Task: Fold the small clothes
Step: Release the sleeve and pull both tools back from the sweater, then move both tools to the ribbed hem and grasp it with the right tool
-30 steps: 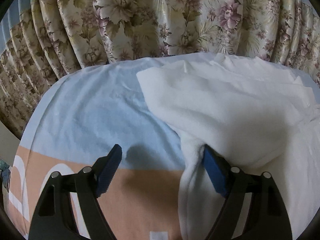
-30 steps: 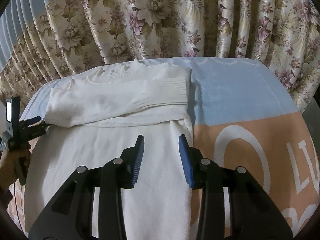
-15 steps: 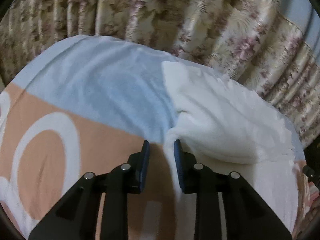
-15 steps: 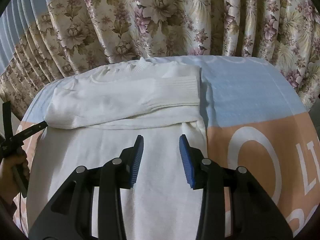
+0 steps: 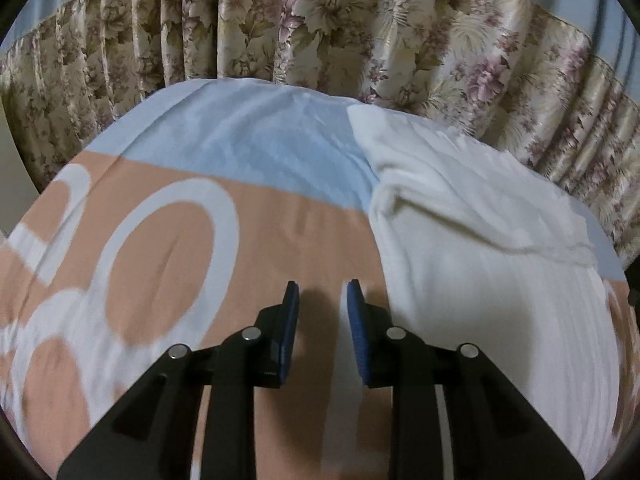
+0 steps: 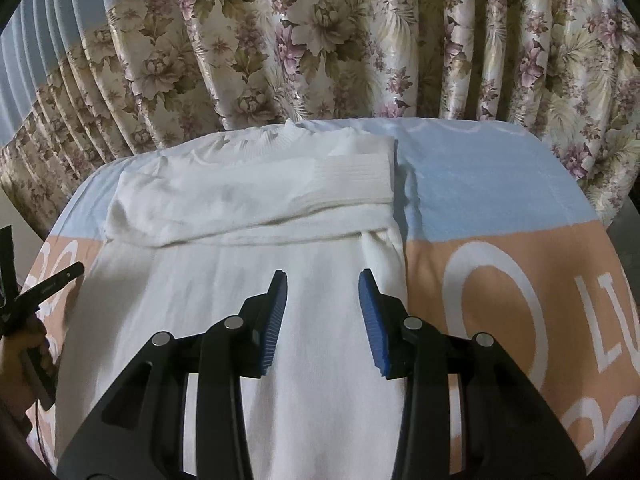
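A white sweater point(image 6: 248, 280) lies flat on a bedspread point(image 6: 500, 200) printed in blue and peach with large white letters, with a flowered curtain point(image 6: 320, 40) hanging behind the far edge. The sweater's collar points to the far side and its body runs toward the near side, so its long axis goes far to near. Both sleeves appear already folded across the chest, the upper one ending in a ribbed cuff point(image 6: 352, 184) near the sweater's right edge. The right gripper point(image 6: 322, 308) hovers directly over the lower body of the sweater, its blue-padded fingers moderately apart and holding nothing. The left gripper point(image 5: 319, 320) sits over bare peach bedspread just left of the sweater's left edge, its fingers narrower but still parted and empty; in its view the sweater point(image 5: 500, 272) lies to the right of the fingers, close beside them yet not between them. The likely next step is folding the body, bringing the near hem up toward the collar. That fold turns across the long axis, so each gripper would need a corner of the near hem, which lies below both views. The right gripper is already above the cloth; the left must shift right to reach it.
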Demonstrator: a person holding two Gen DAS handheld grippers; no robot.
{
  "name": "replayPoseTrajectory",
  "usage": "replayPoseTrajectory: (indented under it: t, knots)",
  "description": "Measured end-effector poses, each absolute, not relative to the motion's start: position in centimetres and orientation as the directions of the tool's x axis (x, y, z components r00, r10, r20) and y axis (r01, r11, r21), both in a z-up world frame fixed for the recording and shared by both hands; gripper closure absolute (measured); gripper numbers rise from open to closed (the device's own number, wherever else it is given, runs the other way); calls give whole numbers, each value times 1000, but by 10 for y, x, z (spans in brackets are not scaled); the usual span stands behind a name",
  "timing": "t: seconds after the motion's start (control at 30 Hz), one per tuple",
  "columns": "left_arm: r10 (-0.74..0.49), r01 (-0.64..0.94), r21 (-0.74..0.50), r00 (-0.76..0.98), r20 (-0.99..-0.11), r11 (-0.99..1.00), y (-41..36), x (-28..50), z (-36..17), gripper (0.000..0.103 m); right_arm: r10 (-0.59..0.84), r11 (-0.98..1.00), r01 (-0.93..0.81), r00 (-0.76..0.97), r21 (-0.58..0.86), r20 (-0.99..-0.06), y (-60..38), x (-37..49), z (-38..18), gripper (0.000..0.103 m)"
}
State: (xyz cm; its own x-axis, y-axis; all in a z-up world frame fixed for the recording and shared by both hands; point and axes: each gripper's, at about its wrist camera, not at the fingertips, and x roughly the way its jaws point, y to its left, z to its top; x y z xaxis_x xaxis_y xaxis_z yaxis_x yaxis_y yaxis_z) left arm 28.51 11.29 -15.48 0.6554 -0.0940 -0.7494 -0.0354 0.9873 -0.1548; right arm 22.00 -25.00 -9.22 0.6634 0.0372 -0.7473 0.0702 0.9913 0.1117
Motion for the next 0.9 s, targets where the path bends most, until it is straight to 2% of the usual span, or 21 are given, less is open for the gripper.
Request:
replayPoseTrajectory:
  t: [0.07,0.23,0.3,0.4,0.47,0.57,0.77,0.9]
  knots:
    - [-75,-31,-128,666,-742,991,108,263,-151,75,32,991,76,662,110,-749,-251,207,-94,64]
    - [-35,-37,-83,689,-724,996,98,211,-141,56,30,993,71,650,100,-759,-249,166,-105,61]
    - [-17,-36,-60,704,-710,998,92,186,-137,46,31,992,70,651,100,-759,-249,149,-109,60]
    - [-12,-30,-47,712,-702,998,83,158,-136,32,30,992,74,656,103,-754,-248,123,-113,54]
    - [-13,-23,-42,713,-701,999,78,141,-137,28,24,992,77,658,100,-753,-248,108,-117,54]
    - [-10,5,-9,716,-698,1000,65,115,-144,26,11,991,91,664,95,-747,-248,81,-121,53]
    - [-11,-3,-19,738,-674,1000,58,97,-143,23,10,985,123,652,118,-759,-253,34,-139,52]
    - [-12,-21,-39,714,-700,999,59,95,-148,22,26,981,132,642,144,-766,-257,20,-147,52]
